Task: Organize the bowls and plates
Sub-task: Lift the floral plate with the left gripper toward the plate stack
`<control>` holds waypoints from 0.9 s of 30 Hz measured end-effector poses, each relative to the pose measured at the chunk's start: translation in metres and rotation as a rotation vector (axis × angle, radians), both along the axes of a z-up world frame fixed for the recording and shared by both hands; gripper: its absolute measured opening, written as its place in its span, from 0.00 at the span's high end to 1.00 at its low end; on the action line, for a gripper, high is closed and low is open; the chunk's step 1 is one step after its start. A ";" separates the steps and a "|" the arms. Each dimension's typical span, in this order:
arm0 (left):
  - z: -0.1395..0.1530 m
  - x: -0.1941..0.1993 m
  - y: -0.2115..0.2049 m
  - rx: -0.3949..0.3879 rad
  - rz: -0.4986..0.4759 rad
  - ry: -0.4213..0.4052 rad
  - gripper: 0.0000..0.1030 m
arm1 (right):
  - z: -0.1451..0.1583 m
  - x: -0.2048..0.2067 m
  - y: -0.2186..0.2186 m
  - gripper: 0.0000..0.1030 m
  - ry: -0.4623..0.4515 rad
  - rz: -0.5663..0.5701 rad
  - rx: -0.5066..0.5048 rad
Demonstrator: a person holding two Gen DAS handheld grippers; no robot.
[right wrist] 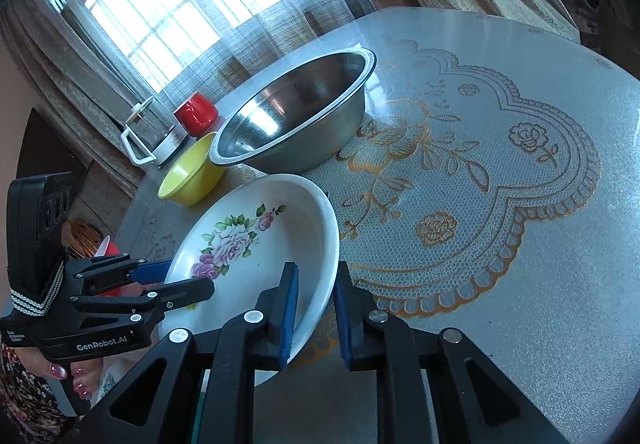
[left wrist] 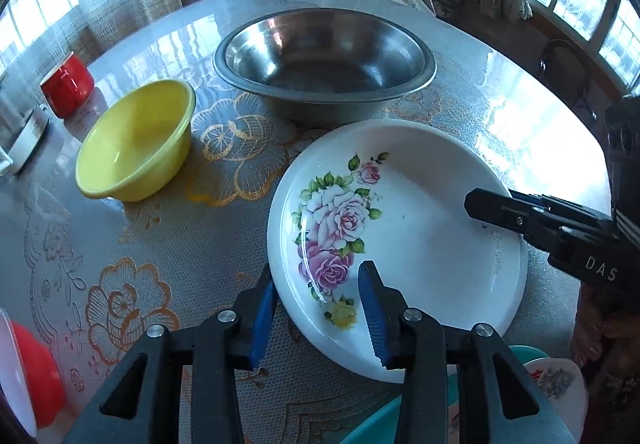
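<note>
Left gripper (left wrist: 320, 308): jaws parted, straddling the near rim of the rose plate (left wrist: 420, 236); one blue pad sits outside the rim, the other over the inner slope. Not visibly pressed onto the rim, so it reads as released, not clamped.
Right gripper (right wrist: 316, 308): jaws parted, astride the plate's rim on the opposite side; one pad inside the dish, one outside. A gap shows at the outer pad; no grasp judged.
Plate position: between the two claws, directly ahead of each, on the lace tablecloth (right wrist: 480, 204). In the right wrist view it looks tilted, though the fisheye makes that uncertain.
Key relation: both rims already lie within the jaw gaps, so closing, not travel, is what the coming move turns on. Neither arm is clearly nearer.
Neighbours: steel bowl (left wrist: 324, 60) just beyond the plate's far edge, nearly touching; yellow bowl (left wrist: 136, 140) to its left, apart from the plate.
Clutter: red cup (left wrist: 68, 84) at the table's far left, well clear.
Risk, judged: glossy, sloped rim could slip if one side closes first.
</note>
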State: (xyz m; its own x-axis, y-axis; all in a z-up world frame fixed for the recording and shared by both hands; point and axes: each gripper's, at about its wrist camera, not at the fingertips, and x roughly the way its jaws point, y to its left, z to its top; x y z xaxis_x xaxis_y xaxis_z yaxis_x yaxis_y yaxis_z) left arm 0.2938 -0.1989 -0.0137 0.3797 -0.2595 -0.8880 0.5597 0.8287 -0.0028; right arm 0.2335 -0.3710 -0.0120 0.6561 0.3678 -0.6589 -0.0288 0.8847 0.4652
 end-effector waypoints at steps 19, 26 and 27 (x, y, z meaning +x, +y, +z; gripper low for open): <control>0.008 -0.014 0.000 0.083 -0.003 -0.107 0.72 | 0.001 0.002 0.005 0.86 0.003 -0.035 -0.035; 0.012 -0.014 0.004 0.064 0.008 -0.114 0.80 | 0.001 0.002 0.006 0.86 0.001 -0.055 -0.042; 0.013 -0.016 0.002 0.063 0.001 -0.110 0.80 | 0.000 0.001 0.004 0.87 0.001 -0.063 -0.031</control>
State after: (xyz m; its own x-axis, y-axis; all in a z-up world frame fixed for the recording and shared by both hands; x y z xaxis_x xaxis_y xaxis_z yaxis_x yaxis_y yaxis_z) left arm 0.2779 -0.1968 -0.0009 0.4762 -0.2044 -0.8552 0.5532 0.8257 0.1106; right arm 0.2347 -0.3673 -0.0121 0.6766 0.3049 -0.6702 0.0284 0.8987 0.4376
